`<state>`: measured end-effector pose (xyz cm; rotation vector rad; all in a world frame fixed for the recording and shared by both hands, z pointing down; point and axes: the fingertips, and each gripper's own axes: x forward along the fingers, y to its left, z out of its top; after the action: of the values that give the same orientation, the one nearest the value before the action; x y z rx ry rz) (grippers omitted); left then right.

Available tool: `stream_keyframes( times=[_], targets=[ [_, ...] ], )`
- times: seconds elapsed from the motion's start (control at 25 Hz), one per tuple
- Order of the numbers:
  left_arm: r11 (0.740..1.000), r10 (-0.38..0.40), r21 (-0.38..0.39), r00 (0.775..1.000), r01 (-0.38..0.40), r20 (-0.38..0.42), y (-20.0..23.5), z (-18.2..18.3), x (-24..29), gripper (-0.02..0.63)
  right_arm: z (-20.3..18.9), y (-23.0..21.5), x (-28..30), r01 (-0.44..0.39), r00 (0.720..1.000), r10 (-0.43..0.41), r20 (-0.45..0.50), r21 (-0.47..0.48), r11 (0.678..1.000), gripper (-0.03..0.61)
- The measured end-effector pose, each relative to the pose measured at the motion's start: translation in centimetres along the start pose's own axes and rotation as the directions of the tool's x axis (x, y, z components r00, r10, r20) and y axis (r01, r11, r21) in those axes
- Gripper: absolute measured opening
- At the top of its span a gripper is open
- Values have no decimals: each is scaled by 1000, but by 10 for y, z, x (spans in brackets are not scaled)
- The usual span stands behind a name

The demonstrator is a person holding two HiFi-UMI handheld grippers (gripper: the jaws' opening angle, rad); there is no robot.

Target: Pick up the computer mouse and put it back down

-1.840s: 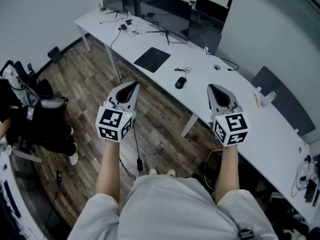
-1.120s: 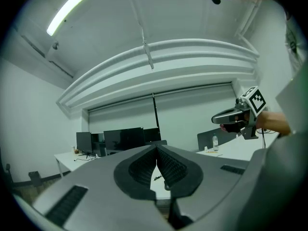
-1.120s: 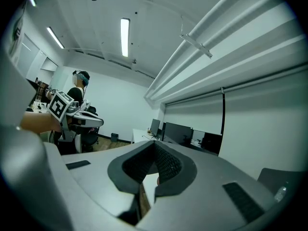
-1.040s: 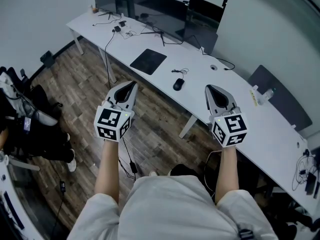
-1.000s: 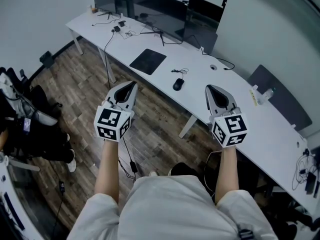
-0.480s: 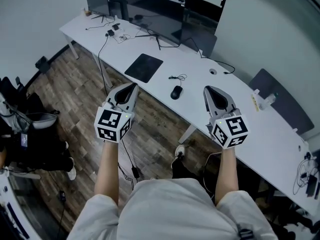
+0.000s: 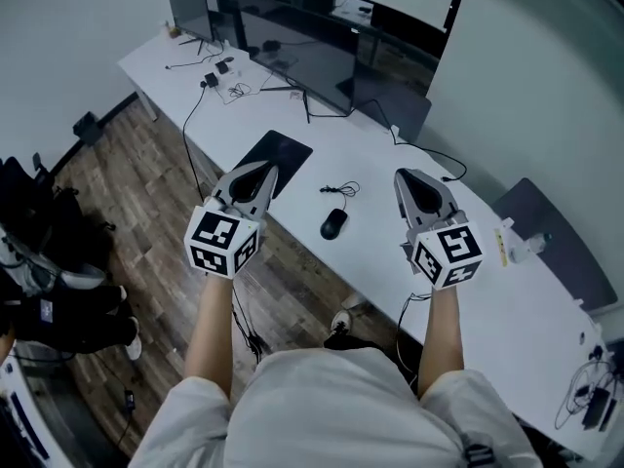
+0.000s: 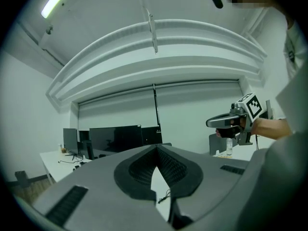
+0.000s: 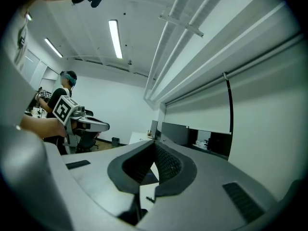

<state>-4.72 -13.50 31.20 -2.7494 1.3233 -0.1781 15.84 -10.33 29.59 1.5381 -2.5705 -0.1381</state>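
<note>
Black on white: in the head view the computer mouse [image 7: 333, 224] sits on the pale desk [image 7: 487, 300] near its front edge, with its cable [image 7: 341, 190] coiled just beyond it. The left gripper [image 7: 264, 173] and the right gripper [image 7: 403, 176] are held level above the desk, and neither carries anything. The mouse lies between the two sets of jaws, to the right of the left pair, to the left of the right pair, and below both. I judge neither hand clearly nearer, as the gap looks much the same on each side. The mouse's long axis runs away from the desk edge, its far end leaning a little toward the right jaws, roughly in line with the way the left gripper points. A dark mouse pad [image 7: 285, 148] lies just ahead of the left jaws, part of it hidden beneath them.

In the left gripper view, the left gripper [image 8: 156, 150] has its pads together at the tips with nothing between them. Below the tips a sliver of desk shows the cable [image 8: 163, 197]. I cannot pick out the mouse itself here. The right gripper [image 8: 209, 123] stands off to the right of these jaws, and a monitor [image 8: 115, 138] stands ahead and to the left.

In the right gripper view, the right gripper [image 9: 155, 147] also has its jaws closed on nothing. The left gripper [image 9: 107, 126] shows to the left of these jaws, with a second person [image 9: 57, 94] well beyond it. The mouse is not visible.

In my assessment, whichever pair is used must first part, then come down and inward, straddling the mouse across its short width.
</note>
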Motion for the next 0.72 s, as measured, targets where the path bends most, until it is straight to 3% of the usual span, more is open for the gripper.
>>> stream_keyframes(
  times=[0.36, 0.56, 0.72],
  targets=[
    [1000, 9, 23, 998, -8, -56, 11, -15, 107, 17, -27, -82, 57, -20, 999, 21, -36, 34, 999, 14],
    [997, -65, -38, 991, 61, -114, 2, -58, 153, 18, -57, -93, 74, -7, 996, 14, -89, 73, 997, 14],
    [989, -141, -70, 972, 130, -186, -20, -113, 182, 27, -97, -94, 82, 31, 985, -13, -171, 104, 994, 15]
  ],
)
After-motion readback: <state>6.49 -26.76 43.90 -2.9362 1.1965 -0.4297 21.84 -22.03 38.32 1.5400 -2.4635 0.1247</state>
